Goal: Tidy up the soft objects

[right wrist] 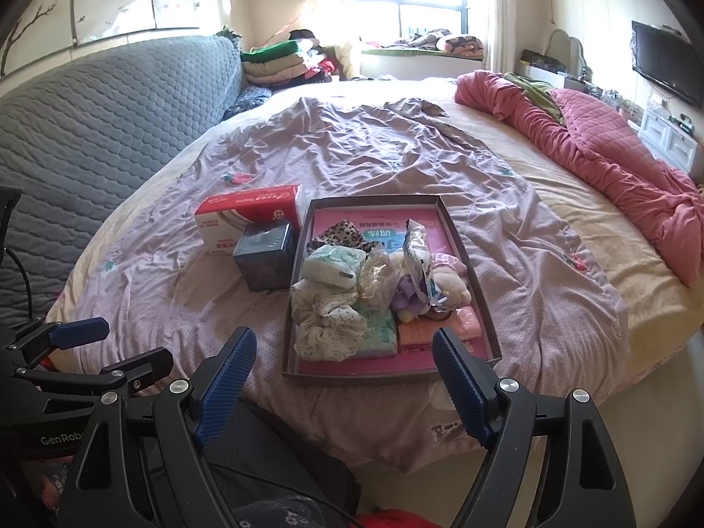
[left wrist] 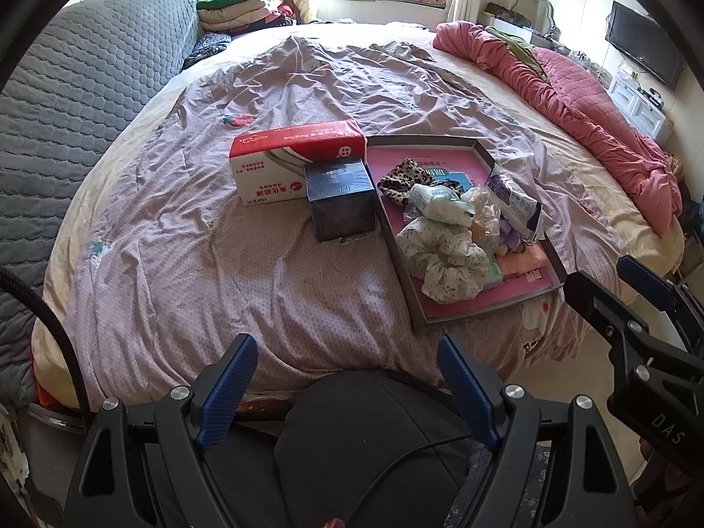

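A shallow grey tray (right wrist: 466, 237) with a pink floor lies on the bed and holds a heap of soft things: a floral scrunchie (right wrist: 328, 323), a leopard-print scrunchie (right wrist: 341, 231), a pale pouch (right wrist: 332, 266), a crinkly plastic packet (right wrist: 418, 255), a small plush toy (right wrist: 451, 284) and folded peach cloths (right wrist: 420, 332). The same tray (left wrist: 484, 156) and floral scrunchie (left wrist: 444, 259) show in the left wrist view. My left gripper (left wrist: 347, 354) hovers open near the bed's front edge, short of the tray. Just before the tray's near rim, my right gripper (right wrist: 345, 345) stands open with nothing in it.
Left of the tray stand a red-and-white box (left wrist: 290, 163) and a dark cube box (left wrist: 341, 202). A rumpled lilac sheet (left wrist: 220, 264) covers the bed. A pink quilt (right wrist: 616, 167) is bunched at the right, a grey padded headboard (left wrist: 79, 101) runs along the left. Folded blankets (right wrist: 277, 64) sit at the back.
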`<state>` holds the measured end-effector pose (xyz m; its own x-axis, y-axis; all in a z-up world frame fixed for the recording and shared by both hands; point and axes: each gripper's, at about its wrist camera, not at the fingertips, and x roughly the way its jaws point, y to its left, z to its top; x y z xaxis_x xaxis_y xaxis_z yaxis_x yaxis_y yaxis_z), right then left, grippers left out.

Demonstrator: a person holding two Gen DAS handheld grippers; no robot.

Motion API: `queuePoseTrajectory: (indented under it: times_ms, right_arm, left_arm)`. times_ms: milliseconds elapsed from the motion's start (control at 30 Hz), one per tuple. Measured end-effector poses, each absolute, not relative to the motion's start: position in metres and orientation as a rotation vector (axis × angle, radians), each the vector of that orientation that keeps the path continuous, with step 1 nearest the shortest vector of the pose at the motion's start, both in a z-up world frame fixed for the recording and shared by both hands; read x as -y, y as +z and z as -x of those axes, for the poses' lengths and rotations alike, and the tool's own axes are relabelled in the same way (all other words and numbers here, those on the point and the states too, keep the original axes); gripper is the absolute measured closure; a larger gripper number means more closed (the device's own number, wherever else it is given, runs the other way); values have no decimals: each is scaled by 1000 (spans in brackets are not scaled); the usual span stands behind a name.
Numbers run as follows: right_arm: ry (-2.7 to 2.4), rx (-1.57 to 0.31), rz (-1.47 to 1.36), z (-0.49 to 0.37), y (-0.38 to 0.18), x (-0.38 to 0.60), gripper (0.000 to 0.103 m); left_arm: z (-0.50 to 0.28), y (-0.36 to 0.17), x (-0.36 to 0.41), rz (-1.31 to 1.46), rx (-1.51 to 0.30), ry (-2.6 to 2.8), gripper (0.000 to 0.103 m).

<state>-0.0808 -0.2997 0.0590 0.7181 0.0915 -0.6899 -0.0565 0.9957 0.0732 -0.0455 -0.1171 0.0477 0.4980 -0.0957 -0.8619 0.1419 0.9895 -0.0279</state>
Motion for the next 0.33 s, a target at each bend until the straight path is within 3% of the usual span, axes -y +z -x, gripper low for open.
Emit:
queuePoseTrajectory:
  times_ms: [333]
  right_arm:
    - [78, -780, -57, 77, 52, 302, 20]
  left_arm:
    - [41, 36, 115, -37, -1055, -149, 20]
